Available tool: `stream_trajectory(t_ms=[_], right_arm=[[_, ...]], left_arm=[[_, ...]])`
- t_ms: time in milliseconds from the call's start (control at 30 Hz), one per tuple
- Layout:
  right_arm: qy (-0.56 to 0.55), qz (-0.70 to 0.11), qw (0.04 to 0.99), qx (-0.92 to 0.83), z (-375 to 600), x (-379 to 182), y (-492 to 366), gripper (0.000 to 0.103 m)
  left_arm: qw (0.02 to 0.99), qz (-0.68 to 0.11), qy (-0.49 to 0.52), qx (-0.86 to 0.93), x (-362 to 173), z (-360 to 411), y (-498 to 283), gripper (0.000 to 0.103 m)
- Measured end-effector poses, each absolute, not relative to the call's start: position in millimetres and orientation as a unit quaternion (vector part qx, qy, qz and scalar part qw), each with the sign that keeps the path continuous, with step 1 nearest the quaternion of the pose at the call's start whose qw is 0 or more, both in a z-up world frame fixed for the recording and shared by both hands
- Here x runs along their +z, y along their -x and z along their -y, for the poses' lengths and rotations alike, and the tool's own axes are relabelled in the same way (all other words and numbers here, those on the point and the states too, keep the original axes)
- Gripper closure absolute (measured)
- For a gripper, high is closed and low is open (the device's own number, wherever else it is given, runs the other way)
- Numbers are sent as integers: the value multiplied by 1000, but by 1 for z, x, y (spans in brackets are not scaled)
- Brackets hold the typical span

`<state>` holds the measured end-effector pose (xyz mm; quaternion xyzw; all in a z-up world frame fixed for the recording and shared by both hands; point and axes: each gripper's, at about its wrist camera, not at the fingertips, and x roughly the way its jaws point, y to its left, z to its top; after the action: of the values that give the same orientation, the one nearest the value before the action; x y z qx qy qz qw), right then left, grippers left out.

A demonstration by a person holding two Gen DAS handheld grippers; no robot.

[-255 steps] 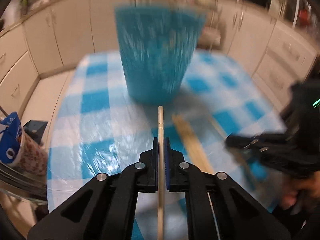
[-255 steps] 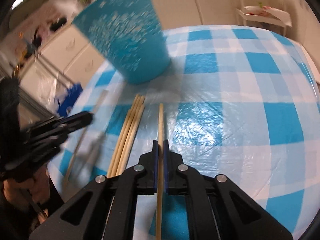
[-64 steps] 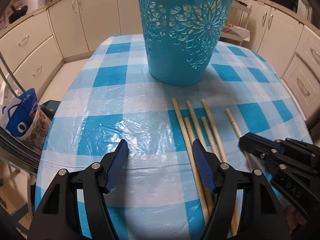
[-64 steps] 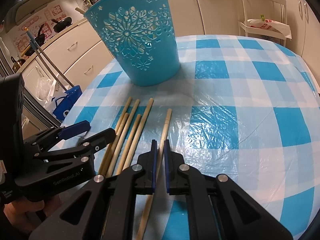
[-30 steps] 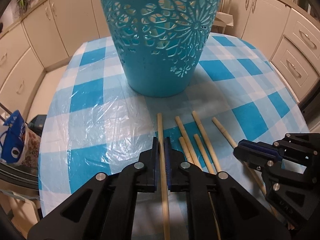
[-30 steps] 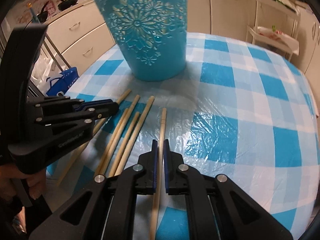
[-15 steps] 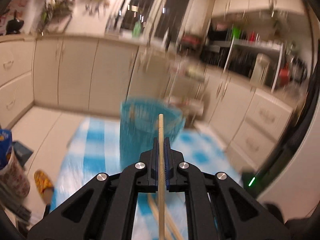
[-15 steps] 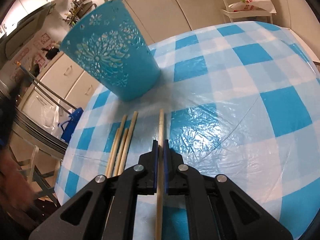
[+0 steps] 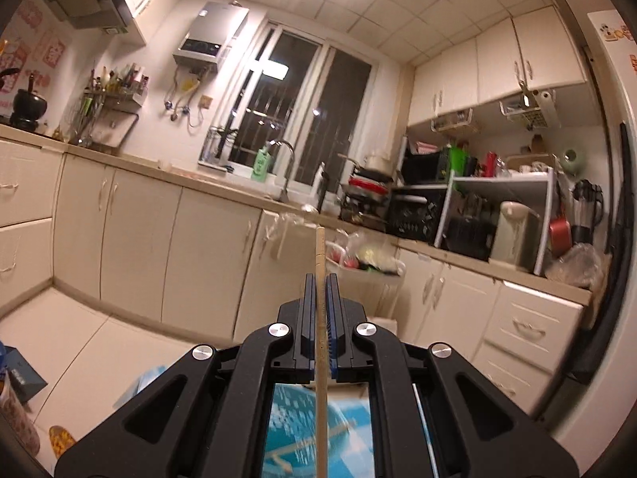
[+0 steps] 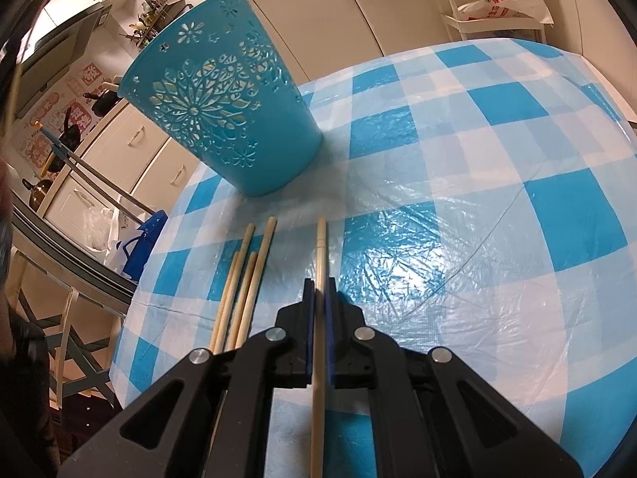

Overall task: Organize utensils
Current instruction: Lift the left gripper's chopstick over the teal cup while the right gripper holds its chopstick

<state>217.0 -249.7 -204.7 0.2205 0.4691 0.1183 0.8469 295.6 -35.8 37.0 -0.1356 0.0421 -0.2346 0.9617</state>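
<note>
Wooden, a chopstick [image 9: 321, 318] is being clamped by the left gripper [image 9: 319, 310], raised toward the kitchen cabinets [image 9: 207, 255]. Beside the blue basket [image 10: 223, 107], four loose chopsticks [image 10: 243, 290] are being left lying on the checked tablecloth [image 10: 497, 167], while another chopstick [image 10: 319, 338] is being pinched by the right gripper [image 10: 319, 310].
</note>
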Motion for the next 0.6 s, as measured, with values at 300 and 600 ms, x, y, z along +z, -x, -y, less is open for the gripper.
stream_trajectory(t_ms=[300,600], right_arm=[[-228,-470,844,122,251,-205,-218,97],[-241,-470,840,126,253,-207,-218,97]], left_arm=[[968,-27,168,-182,25,46,-359,98],[978,-34,128,-161,-3,60,-367,98]])
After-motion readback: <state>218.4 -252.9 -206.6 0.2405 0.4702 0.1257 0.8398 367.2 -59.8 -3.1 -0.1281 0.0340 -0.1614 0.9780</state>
